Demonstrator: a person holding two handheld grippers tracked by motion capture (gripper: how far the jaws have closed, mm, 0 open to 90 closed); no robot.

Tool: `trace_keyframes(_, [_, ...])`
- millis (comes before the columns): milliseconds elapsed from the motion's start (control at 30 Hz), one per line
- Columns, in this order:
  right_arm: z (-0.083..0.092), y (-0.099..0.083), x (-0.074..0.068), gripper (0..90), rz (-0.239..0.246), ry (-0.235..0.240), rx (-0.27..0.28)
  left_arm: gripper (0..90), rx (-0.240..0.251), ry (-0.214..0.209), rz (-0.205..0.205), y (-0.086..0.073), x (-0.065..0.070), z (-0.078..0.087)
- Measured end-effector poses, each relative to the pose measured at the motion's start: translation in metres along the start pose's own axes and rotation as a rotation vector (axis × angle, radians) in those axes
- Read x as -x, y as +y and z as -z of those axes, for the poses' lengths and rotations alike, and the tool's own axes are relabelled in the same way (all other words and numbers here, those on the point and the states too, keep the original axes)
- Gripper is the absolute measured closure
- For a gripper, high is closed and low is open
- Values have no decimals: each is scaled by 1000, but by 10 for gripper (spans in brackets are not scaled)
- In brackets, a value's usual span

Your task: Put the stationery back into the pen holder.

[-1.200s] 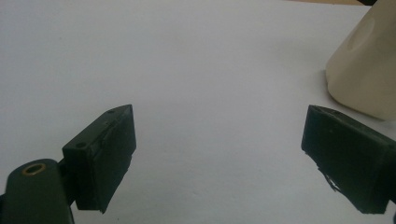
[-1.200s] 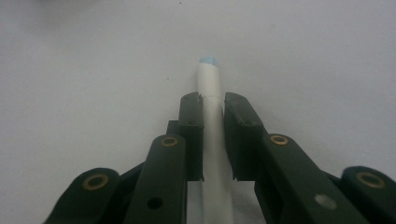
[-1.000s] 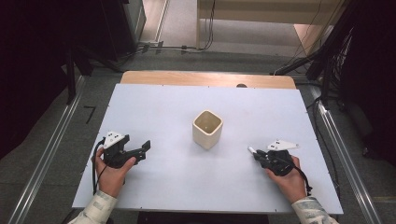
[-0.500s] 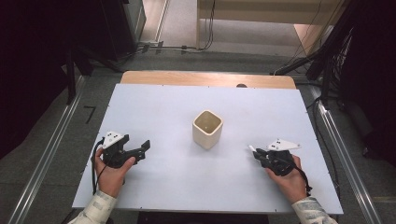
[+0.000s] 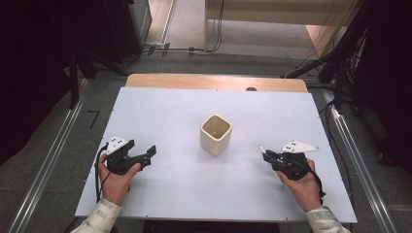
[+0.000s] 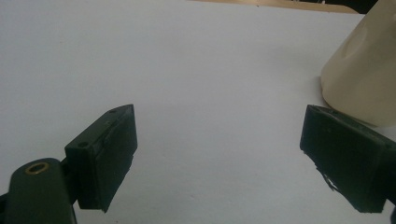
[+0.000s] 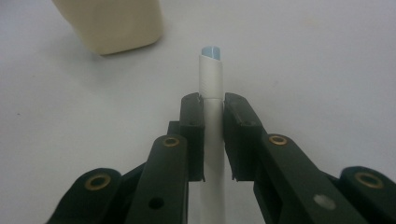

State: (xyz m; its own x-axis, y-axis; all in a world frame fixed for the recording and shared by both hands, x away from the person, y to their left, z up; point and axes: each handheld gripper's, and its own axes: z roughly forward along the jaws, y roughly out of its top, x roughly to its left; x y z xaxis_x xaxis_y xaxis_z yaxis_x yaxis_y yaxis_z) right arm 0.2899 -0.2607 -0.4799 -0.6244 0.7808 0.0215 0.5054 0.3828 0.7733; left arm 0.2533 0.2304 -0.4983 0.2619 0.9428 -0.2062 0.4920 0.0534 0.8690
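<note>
The pen (image 7: 211, 93), a thin white stick with a pale blue tip, sits clamped lengthwise between the right gripper's (image 7: 213, 105) jaws, tip poking out ahead toward the cup (image 7: 112, 23). It looks light, stiff and smooth, so it could slip or pivot; a hold near mid-shaft seems safest. The left gripper (image 6: 219, 140) is wide open, empty, cup ahead to its right.

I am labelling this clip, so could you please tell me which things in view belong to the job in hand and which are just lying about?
Part of the job:
- white pen, clamped in the right gripper
- cream cup, standing empty mid-table
- left gripper, jaws open, beside the cup

Just lying about:
- cables on the floor beyond the table
</note>
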Motion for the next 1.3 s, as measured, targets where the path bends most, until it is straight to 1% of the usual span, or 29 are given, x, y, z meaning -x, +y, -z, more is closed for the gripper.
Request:
trace_keyframes(267, [4,11,-3,766,7,15,29,118,-1,0,3,0,0,0])
trace_keyframes(500, [6,16,-5,767,2,28,63,118,3,-1,3,0,0,1])
trace_keyframes(900, [6,15,-8,769,9,27,74,119,8,0,9,0,0,1])
trace_keyframes(1033, [8,15,-7,769,2,27,86,119,7,-1,8,0,0,1])
trace_keyframes(1300, [14,16,-6,769,-11,31,126,120,8,-1,9,0,0,1])
